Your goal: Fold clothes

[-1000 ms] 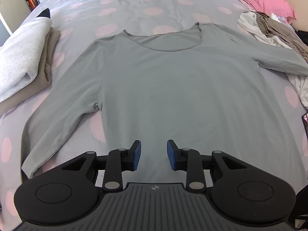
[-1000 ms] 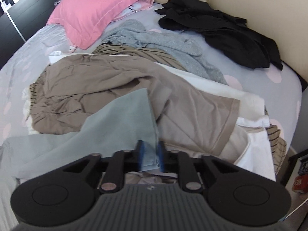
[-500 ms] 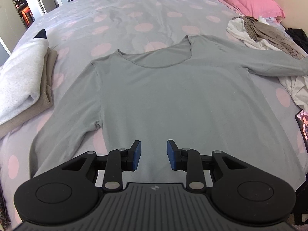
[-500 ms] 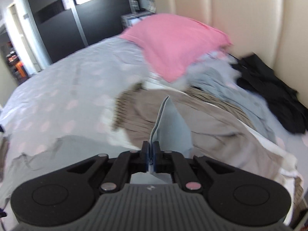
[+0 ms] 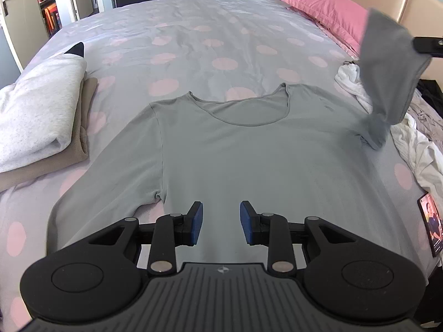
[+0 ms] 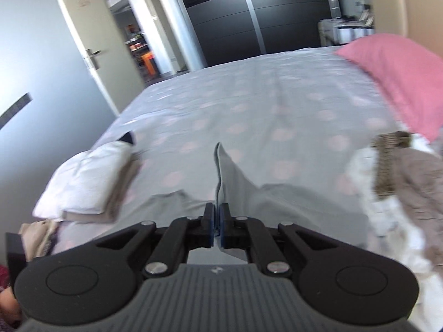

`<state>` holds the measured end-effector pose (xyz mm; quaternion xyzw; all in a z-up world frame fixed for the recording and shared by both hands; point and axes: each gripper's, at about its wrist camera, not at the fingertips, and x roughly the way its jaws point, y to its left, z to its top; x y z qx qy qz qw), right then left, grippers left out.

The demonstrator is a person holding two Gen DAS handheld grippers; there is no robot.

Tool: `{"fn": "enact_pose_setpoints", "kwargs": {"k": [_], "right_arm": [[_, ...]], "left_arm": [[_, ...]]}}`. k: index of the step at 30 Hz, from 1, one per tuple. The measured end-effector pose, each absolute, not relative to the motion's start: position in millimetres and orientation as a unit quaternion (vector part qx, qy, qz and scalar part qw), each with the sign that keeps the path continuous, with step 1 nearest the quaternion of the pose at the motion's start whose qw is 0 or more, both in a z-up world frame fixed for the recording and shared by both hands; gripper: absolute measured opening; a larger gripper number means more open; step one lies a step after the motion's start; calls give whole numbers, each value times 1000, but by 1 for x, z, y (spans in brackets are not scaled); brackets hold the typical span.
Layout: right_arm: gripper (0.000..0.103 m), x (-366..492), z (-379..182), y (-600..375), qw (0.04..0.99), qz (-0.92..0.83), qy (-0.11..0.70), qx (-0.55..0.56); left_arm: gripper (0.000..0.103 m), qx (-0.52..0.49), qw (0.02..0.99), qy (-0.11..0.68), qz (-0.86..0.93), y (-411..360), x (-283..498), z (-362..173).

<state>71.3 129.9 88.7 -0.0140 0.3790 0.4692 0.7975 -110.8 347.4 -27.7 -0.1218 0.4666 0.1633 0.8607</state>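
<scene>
A grey long-sleeved shirt point(image 5: 235, 149) lies flat on the bed, neckline away from me. My left gripper point(image 5: 221, 222) is open and empty, hovering above the shirt's lower part. My right gripper point(image 6: 217, 228) is shut on the shirt's right sleeve point(image 6: 229, 174) and holds it up off the bed. In the left wrist view that lifted sleeve point(image 5: 387, 77) hangs in the air at the right, with part of the right gripper point(image 5: 427, 45) beside it. The shirt's left sleeve point(image 5: 108, 182) lies flat, angled out to the left.
A folded stack of white and tan clothes point(image 5: 38, 119) sits at the left. A heap of unfolded white and brown clothes point(image 5: 409, 138) lies at the right, below a pink pillow point(image 5: 332, 16). A phone point(image 5: 430, 225) lies at the bed's right edge. The polka-dot bedspread point(image 5: 210, 41) stretches beyond.
My right gripper has lifted the right sleeve off the clothes heap and swung it left, towards the shirt's body. My left gripper has drawn back and up, still open.
</scene>
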Motion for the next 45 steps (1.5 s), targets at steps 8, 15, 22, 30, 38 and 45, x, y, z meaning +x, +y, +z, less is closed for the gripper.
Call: {"fn": "enact_pose_setpoints", "kwargs": {"k": [8, 15, 22, 30, 38, 45], "right_arm": [[4, 20, 15, 216, 733, 509, 446, -61], [11, 8, -37, 240, 708, 501, 489, -90], [31, 17, -32, 223, 717, 495, 482, -99], [49, 38, -43, 146, 763, 444, 446, -146], [49, 97, -80, 92, 786, 343, 500, -117], [49, 131, -108, 71, 810, 265, 505, -133]], "left_arm": [[28, -137, 863, 460, 158, 359, -119, -33], [28, -181, 852, 459, 173, 374, -123, -38], [29, -196, 840, 475, 176, 386, -107, -54], [37, -193, 827, 495, 182, 395, -68, -102], [5, -179, 820, 514, 178, 385, -41, -123], [0, -158, 856, 465, 160, 379, -34, -68]]}}
